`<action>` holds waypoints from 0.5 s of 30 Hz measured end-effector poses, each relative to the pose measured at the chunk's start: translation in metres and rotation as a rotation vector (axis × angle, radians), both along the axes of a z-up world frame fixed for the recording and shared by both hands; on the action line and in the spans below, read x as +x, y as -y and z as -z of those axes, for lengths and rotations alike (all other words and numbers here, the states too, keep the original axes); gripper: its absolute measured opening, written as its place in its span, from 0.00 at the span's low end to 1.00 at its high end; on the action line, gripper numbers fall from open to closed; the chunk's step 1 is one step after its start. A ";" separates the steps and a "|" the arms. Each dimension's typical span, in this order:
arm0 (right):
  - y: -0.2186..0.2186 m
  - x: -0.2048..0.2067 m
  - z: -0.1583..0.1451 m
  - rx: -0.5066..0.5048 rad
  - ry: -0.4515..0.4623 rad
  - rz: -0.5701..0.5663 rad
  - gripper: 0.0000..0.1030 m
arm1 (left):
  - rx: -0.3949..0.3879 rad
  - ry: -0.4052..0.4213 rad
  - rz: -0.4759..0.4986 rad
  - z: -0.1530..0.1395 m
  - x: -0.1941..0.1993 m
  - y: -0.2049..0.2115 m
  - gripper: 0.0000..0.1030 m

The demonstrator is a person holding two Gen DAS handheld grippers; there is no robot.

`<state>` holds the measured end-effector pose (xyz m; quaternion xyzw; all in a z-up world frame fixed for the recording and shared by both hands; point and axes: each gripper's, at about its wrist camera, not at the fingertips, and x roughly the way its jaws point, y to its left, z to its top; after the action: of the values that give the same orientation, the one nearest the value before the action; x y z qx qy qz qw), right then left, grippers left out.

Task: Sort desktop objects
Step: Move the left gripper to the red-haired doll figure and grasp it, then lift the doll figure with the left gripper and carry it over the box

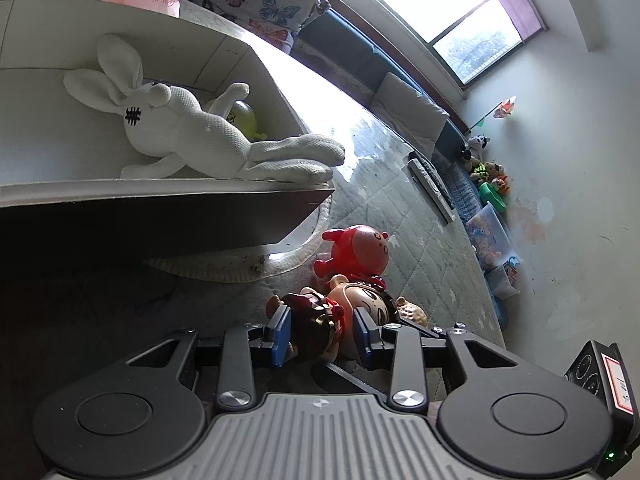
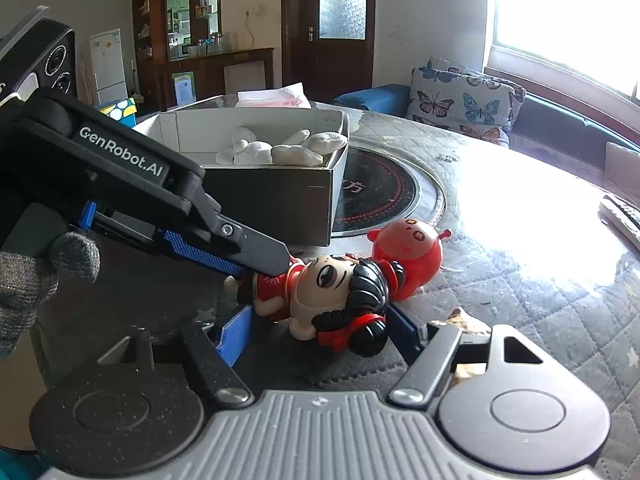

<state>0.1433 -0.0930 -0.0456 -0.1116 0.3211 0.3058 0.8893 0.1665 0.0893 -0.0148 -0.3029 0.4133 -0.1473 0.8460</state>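
Red-robed doll (image 2: 320, 296) lies between both grippers, left gripper (image 1: 322, 334) seemingly closed on its body, right gripper (image 2: 316, 332) wide open around its head, so tugging could knock the red toy (image 2: 408, 256) just beyond.

White rabbit (image 1: 188, 136); red round toy (image 2: 408, 254); black-haired, red-dressed doll (image 2: 332, 300); butterfly-patterned cushion (image 2: 464, 100); grey quilted worktop (image 2: 540, 288).
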 end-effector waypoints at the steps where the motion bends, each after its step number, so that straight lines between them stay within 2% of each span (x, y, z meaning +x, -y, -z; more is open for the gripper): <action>1: 0.002 0.001 -0.002 0.019 -0.005 -0.003 0.72 | -0.003 -0.005 -0.005 0.000 0.000 -0.001 0.36; 7: 0.010 0.002 -0.005 0.056 -0.028 -0.001 0.66 | -0.002 -0.011 -0.005 0.000 0.000 -0.001 0.35; 10: 0.014 0.002 -0.006 0.057 -0.030 0.004 0.58 | 0.004 0.001 -0.001 0.000 -0.001 0.000 0.34; 15: 0.019 0.008 -0.006 0.062 -0.043 0.032 0.52 | 0.003 -0.005 0.005 -0.001 -0.001 0.001 0.36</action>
<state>0.1510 -0.1122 -0.0391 -0.0722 0.3324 0.3034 0.8901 0.1660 0.0881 -0.0135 -0.3010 0.4165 -0.1481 0.8450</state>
